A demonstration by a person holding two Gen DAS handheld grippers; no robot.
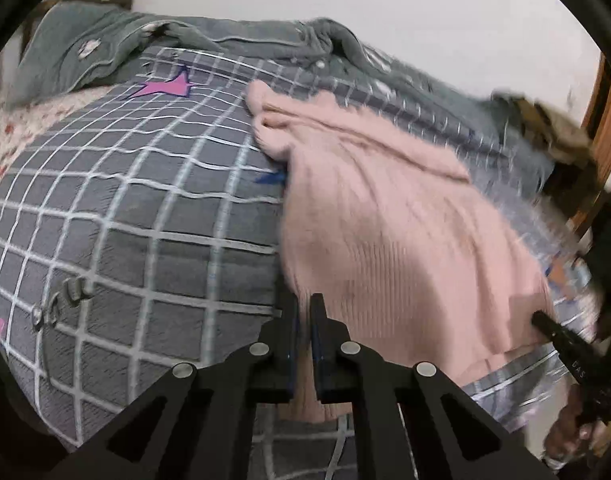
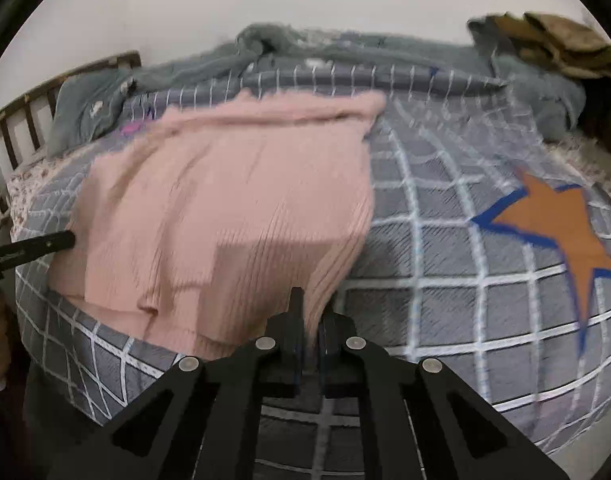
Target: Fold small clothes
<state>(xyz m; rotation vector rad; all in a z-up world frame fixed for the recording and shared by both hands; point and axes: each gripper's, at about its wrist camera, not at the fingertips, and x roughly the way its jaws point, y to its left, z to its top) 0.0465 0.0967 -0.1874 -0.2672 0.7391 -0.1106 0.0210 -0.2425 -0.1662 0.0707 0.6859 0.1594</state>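
A pink ribbed knit sweater (image 1: pixel 385 216) lies on the grey checked bedspread (image 1: pixel 125 208). My left gripper (image 1: pixel 304 312) is shut on the sweater's near left hem corner. My right gripper (image 2: pixel 311 312) is shut on the near right hem corner of the sweater (image 2: pixel 233 200). Both corners are lifted a little off the bed. The right gripper also shows at the right edge of the left wrist view (image 1: pixel 545 322). The left gripper shows at the left edge of the right wrist view (image 2: pixel 65 240). The sweater's far end is bunched near the back.
A grey-green blanket (image 1: pixel 105 44) is piled along the wall at the back. Brown folded clothes (image 2: pixel 561 44) sit at the far right corner. A wooden headboard (image 2: pixel 29 120) stands at the left. The bedspread (image 2: pixel 465 280) has an orange star (image 2: pixel 561 232).
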